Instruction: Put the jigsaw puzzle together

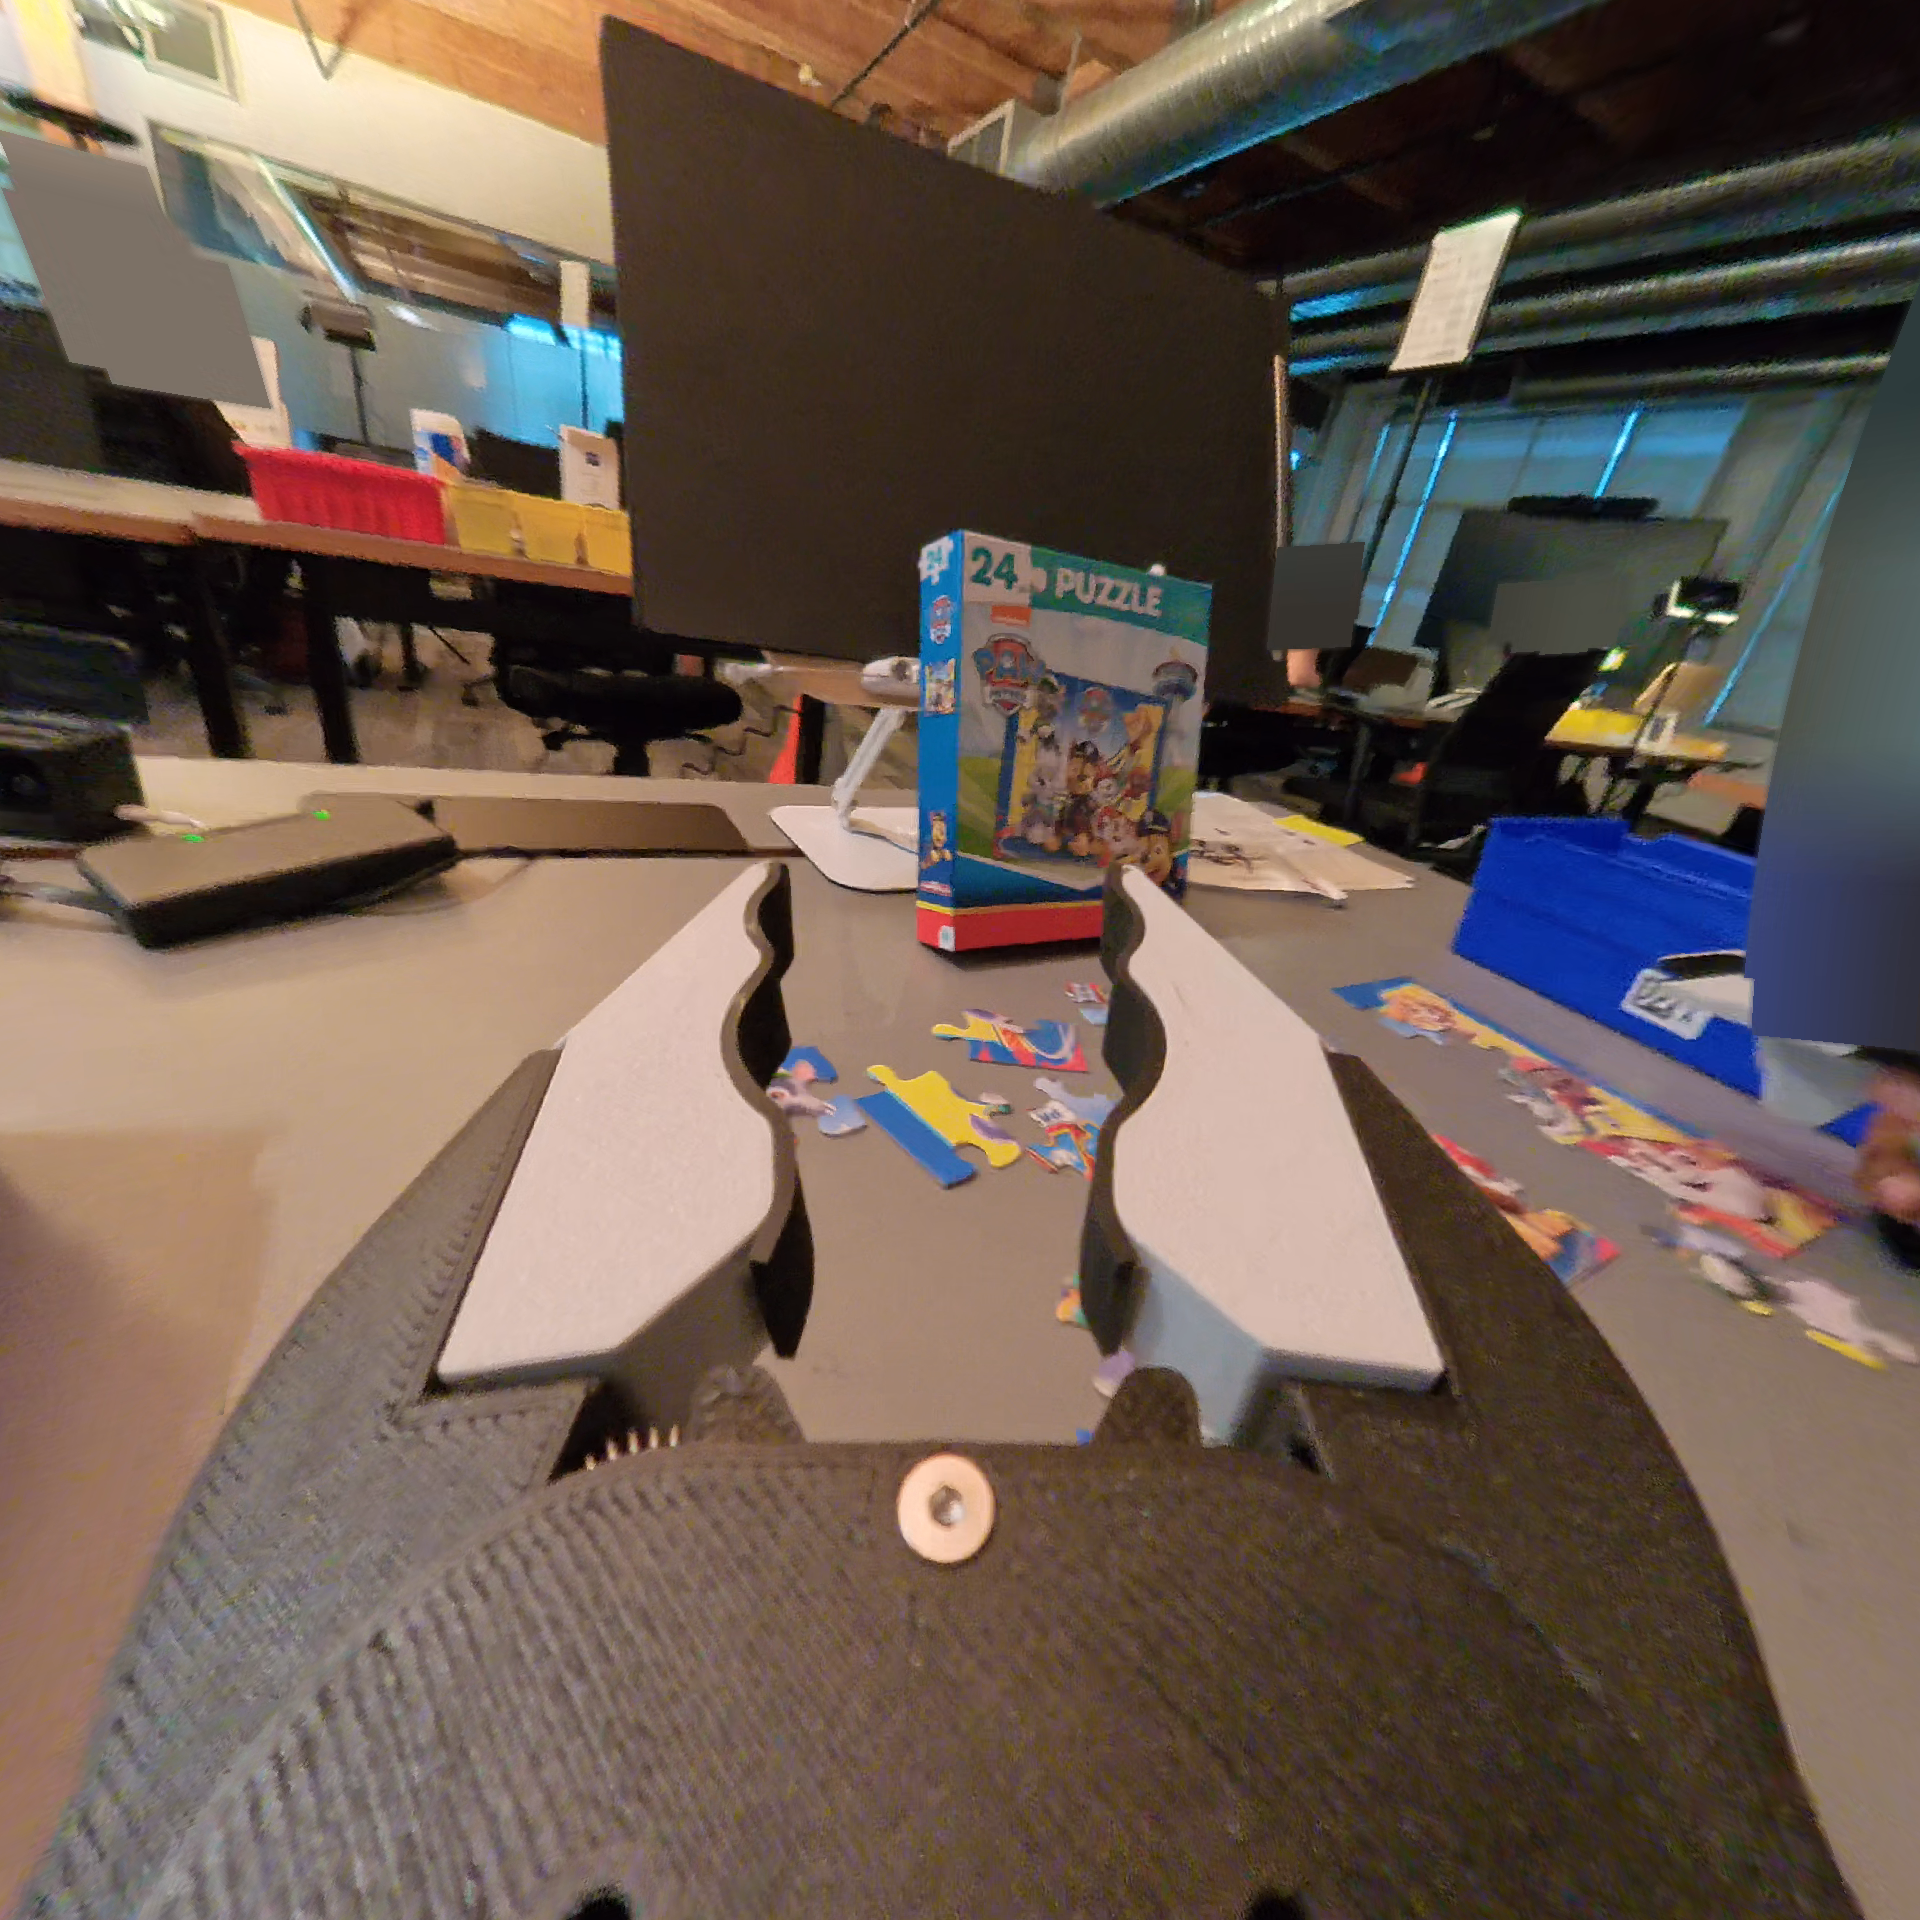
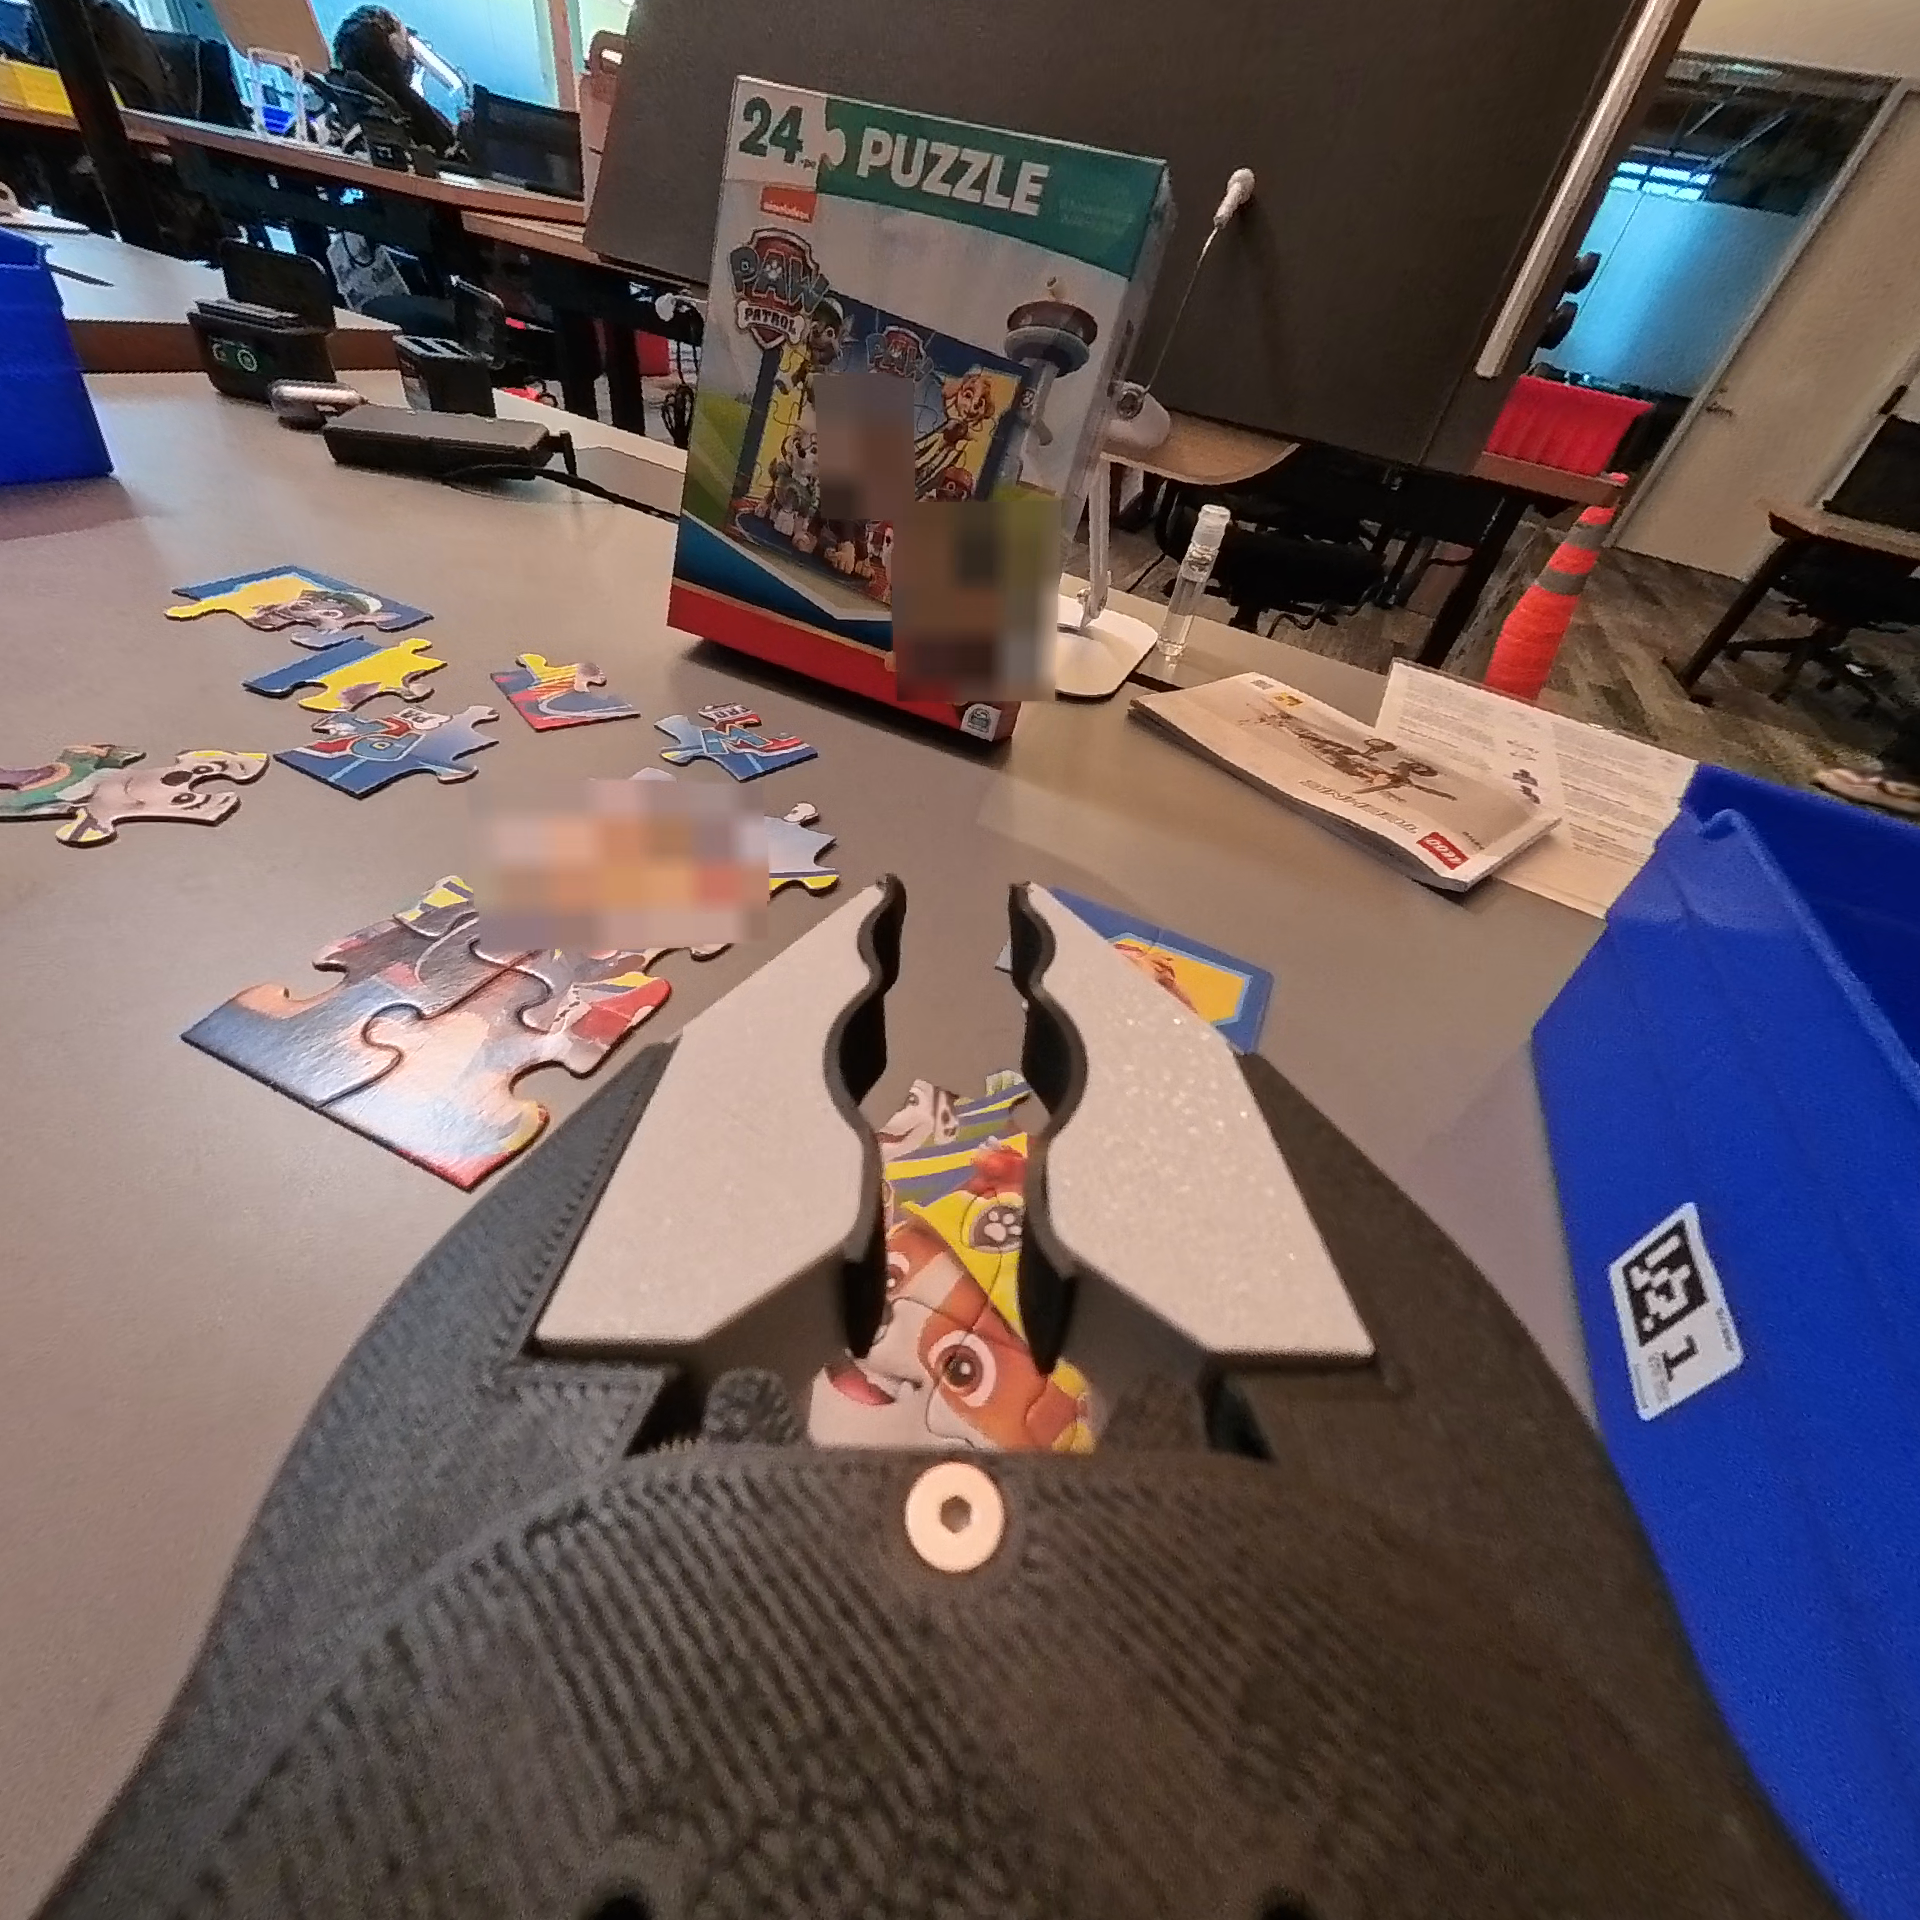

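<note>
The left tool (image 1: 940,894) hung with its fingers spread wide and bare above loose puzzle pieces (image 1: 940,1122) on the grey table (image 1: 312,1039). The right tool (image 2: 956,904) stood narrowly parted, gripping nothing, over a joined puzzle section (image 2: 961,1340) lying flat beneath it, a blue bin (image 2: 1745,1143) just beside. Farther back a puzzle box (image 2: 914,416) stood upright, a booklet (image 2: 1340,779) near it, before a dark panel (image 1: 935,364) in an open workshop.
</note>
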A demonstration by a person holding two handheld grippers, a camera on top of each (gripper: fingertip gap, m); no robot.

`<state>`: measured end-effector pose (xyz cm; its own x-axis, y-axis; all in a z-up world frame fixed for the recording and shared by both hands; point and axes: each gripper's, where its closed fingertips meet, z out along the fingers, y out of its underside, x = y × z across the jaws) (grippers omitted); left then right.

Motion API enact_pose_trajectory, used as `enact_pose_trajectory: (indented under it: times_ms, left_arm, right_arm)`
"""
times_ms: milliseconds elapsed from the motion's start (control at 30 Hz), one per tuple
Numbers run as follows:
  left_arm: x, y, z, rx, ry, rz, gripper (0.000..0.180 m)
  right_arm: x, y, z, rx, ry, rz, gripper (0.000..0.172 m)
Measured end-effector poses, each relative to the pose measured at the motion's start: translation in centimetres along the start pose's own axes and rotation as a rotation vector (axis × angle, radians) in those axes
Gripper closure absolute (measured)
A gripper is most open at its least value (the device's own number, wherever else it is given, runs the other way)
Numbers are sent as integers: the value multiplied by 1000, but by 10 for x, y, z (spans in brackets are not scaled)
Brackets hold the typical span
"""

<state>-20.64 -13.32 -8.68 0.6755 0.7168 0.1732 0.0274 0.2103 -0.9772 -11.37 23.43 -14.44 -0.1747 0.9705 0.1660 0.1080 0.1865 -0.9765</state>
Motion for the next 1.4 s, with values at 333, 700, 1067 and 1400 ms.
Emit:
enact_pose_trajectory:
  times_ms: [333, 700, 1067, 1400]
  left_arm:
    - [-2, 123, -99, -962, -18, 220, 113]
    - [1, 141, -102, -972, -7, 139, 108]
    - [8, 143, -104, -981, -14, 192, 136]
    - [12, 127, -99, -940, -15, 217, 136]
  right_arm:
    - [3, -2, -2, 16, 14, -4, 154]
    - [7, -7, -5, 46, 19, -3, 156]
    - [8, -6, -7, 47, 21, 5, 155]
    - [8, -7, -7, 50, 21, 12, 156]
